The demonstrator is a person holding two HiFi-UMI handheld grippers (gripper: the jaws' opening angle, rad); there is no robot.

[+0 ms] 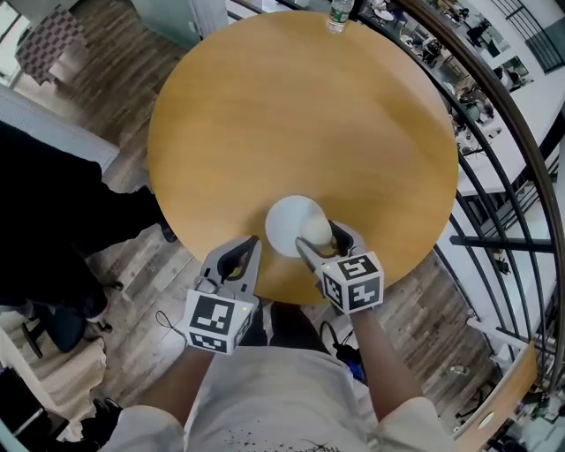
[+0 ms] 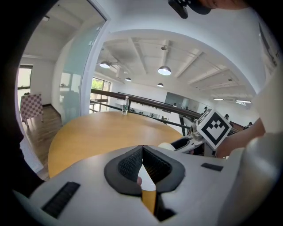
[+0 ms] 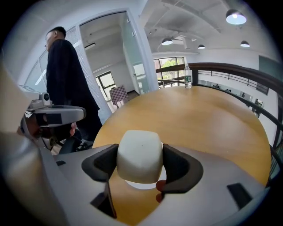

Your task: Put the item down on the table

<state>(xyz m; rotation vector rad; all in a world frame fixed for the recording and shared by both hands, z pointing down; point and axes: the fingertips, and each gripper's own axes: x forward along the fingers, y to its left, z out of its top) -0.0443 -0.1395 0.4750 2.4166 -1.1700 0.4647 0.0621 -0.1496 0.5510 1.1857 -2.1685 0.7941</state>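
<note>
A white rounded block (image 3: 139, 155) sits squeezed between the dark pads of my right gripper (image 3: 140, 165), which is shut on it. The block (image 1: 316, 231) hangs just over a white round plate (image 1: 287, 221) near the front edge of the round wooden table (image 1: 300, 115). My left gripper (image 1: 237, 262) hovers left of the plate at the table's edge. Its jaws meet at the tips with nothing between them (image 2: 142, 150). The right gripper's marker cube (image 2: 214, 126) and the block (image 2: 167, 146) show in the left gripper view.
A water bottle (image 1: 339, 15) stands at the table's far edge, by a dark curved railing (image 1: 494, 132). A person in black (image 3: 66, 79) stands left of the table. Wooden floor (image 1: 124, 53) surrounds the table.
</note>
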